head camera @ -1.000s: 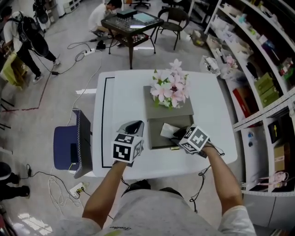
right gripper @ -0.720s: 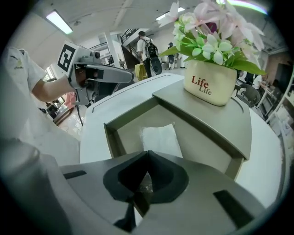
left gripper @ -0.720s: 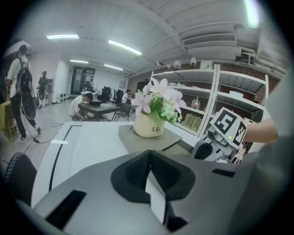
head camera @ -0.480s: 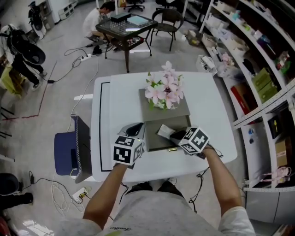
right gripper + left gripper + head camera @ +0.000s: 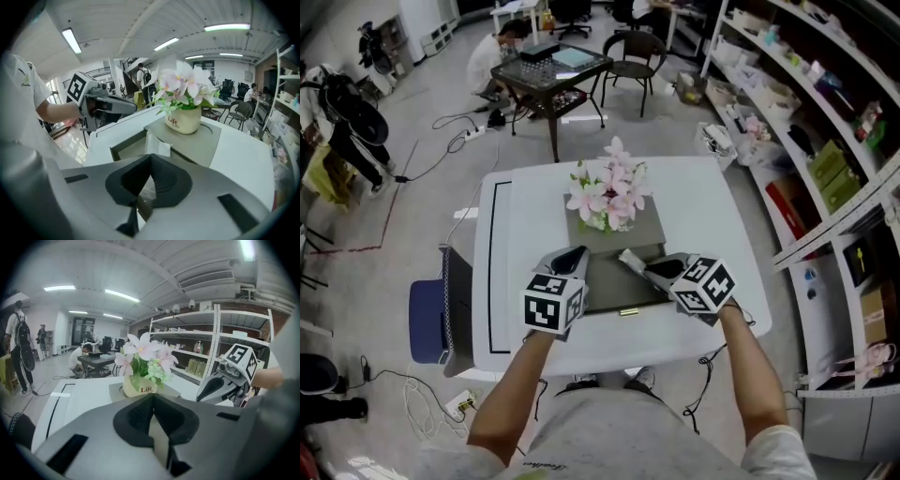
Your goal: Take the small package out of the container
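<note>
A grey flat container (image 5: 649, 236) lies on the white table (image 5: 722, 234), its near compartment (image 5: 607, 292) open. My right gripper (image 5: 645, 266) is shut on the small white package (image 5: 628, 258) and holds it above that compartment. In the right gripper view the package (image 5: 157, 146) sticks out past the closed jaws (image 5: 149, 161), over the container's rim (image 5: 121, 146). My left gripper (image 5: 574, 256) hovers at the container's left edge, shut with nothing in it; its jaws (image 5: 152, 399) meet in the left gripper view.
A pot of pink flowers (image 5: 605, 199) stands on the container's far half. A blue chair (image 5: 431, 314) is at the table's left, shelves (image 5: 825, 141) run along the right, and a dark table (image 5: 548, 66) with a crouching person stands behind.
The right gripper's jaws closed on the package down in the compartment, then lifted it up and slightly left. The left gripper stayed beside the container.
</note>
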Tool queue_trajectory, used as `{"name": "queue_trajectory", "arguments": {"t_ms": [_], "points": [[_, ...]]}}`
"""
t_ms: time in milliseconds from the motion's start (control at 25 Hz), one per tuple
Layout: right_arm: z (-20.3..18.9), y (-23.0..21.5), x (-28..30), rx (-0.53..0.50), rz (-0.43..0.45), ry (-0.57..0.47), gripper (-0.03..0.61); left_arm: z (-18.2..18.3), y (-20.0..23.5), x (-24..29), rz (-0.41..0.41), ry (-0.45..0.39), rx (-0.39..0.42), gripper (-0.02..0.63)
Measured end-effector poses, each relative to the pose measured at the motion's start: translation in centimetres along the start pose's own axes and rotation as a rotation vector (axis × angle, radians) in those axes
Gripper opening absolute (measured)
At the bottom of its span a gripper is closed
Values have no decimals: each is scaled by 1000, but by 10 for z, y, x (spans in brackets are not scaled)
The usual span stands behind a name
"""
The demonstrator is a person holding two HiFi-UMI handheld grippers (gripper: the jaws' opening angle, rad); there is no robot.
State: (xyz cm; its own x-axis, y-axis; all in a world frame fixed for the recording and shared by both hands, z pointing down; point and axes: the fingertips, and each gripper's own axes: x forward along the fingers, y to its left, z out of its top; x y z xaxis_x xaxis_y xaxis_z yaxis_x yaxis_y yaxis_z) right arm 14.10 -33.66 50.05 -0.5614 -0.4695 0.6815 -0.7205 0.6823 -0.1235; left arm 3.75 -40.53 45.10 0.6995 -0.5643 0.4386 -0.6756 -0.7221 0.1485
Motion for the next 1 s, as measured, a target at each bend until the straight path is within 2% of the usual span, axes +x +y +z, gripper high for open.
{"name": "queue_trajectory", "arguments": {"t_ms": [160,400,680,1000], "points": [[13,-11,-31,39,-13,-115,6,17,-10,7,15,-22,14,5],[36,-41,-86,60,-100,-281,6,42,-25,13,41,-63,28,5],[62,-70,-148,56,-248,-446,6,72,-37,15,70,-107,61,5],[75,-89,-197,136,-420,-631,6,82,-42,15,116,-132,77,5]]}}
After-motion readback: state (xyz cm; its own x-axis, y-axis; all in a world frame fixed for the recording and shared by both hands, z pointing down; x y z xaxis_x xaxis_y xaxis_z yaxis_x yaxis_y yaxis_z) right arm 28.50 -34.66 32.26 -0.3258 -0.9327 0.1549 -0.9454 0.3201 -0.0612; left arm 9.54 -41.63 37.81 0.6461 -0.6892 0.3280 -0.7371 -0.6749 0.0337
